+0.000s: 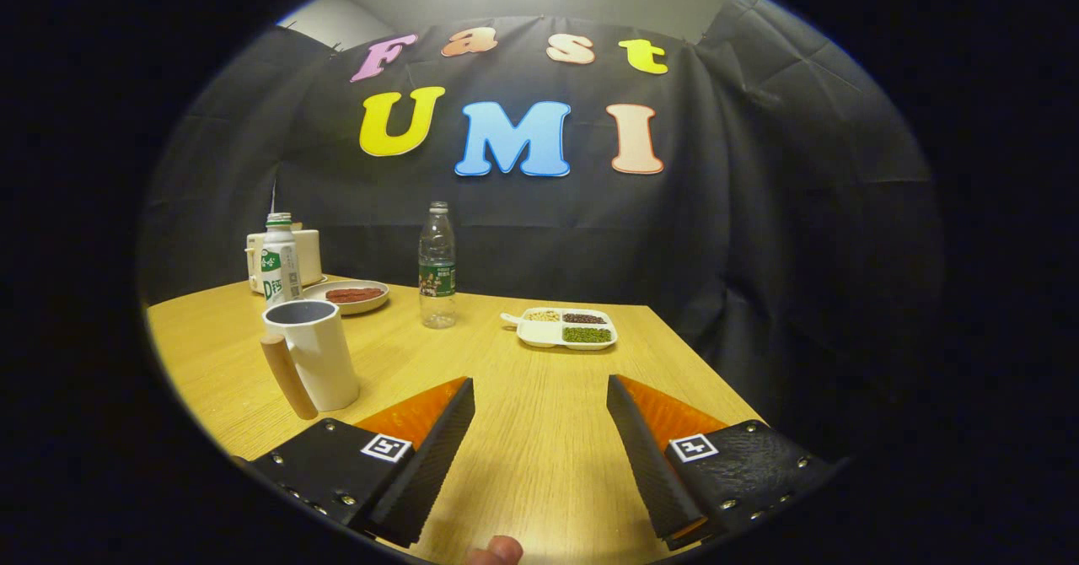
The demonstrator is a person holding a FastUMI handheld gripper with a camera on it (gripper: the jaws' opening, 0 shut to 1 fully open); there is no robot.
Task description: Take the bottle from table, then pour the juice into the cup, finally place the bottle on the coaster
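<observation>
Gripper (pixel 539 392) above a wooden table (pixel 523 464), fingers spread wide with nothing between them.

A white cup (pixel 316 354) with a wooden handle stands just ahead of the left finger, beside its tip. Behind the cup stands a white juice bottle (pixel 279 260) with a green label, near a round plate (pixel 352 295) and a cream appliance (pixel 291 257) at the table's far corner. A clear water bottle (pixel 437 266) stands upright well beyond the fingers, slightly left of the gap between them. A divided tray (pixel 566 329) of beans lies beyond the right finger. The table between the fingers and the water bottle is bare. A fingertip (pixel 497 551) shows under the gripper.
</observation>
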